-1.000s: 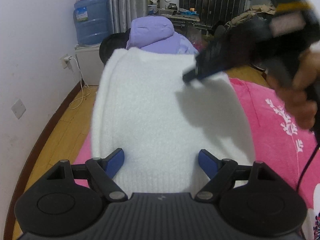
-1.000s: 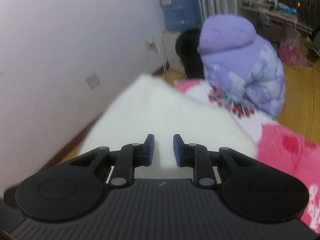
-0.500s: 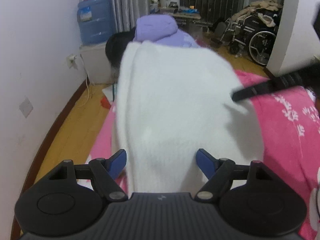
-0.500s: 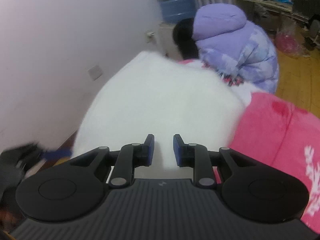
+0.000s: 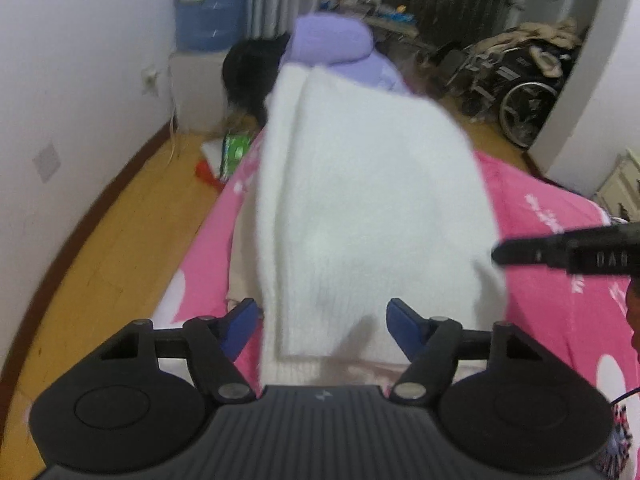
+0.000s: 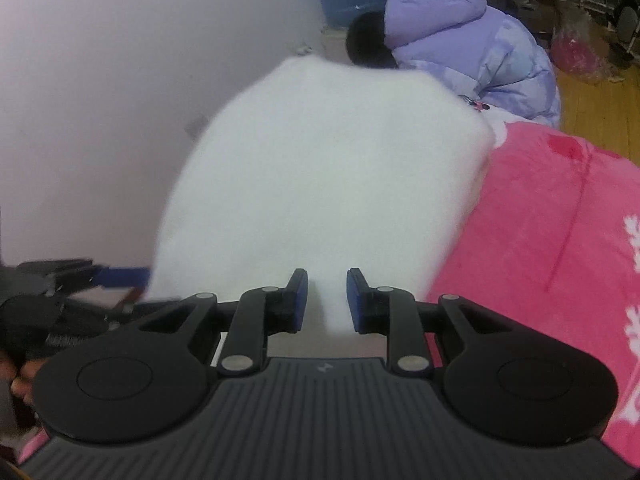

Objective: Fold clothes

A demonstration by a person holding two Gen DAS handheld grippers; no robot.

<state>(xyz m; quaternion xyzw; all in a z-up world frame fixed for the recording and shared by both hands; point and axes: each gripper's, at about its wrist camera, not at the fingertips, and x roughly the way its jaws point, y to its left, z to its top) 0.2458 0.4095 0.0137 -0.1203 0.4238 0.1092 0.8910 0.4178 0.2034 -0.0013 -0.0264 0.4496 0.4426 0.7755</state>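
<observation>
On my far left in the left wrist view runs the white wall (image 5: 80, 80), with the blue water jug (image 5: 210, 4) standing against it and bare wooden floor (image 5: 120, 232) below. Next comes the edge of the pink blanket (image 5: 560, 280) that covers the bed. My left gripper (image 5: 322, 322) sits low in the frame with its blue pads spread wide; the white sweater (image 5: 360, 200) hangs down between them, and no pad seems to press the cloth. The sweater is folded over lengthwise, with a ribbed hem nearest the camera, and it stretches away above the blanket towards a person in a lilac hooded jacket (image 5: 332, 40) at the far end of the bed. Farther right a wheelchair (image 5: 528, 112) stands by a pillar.

In the right wrist view the sweater (image 6: 328, 176) fills the middle, blurred. My right gripper (image 6: 327, 300) has its pads drawn near each other with the sweater's edge running between them; I think they pinch it, though a narrow gap shows and the blur leaves me unsure.
</observation>
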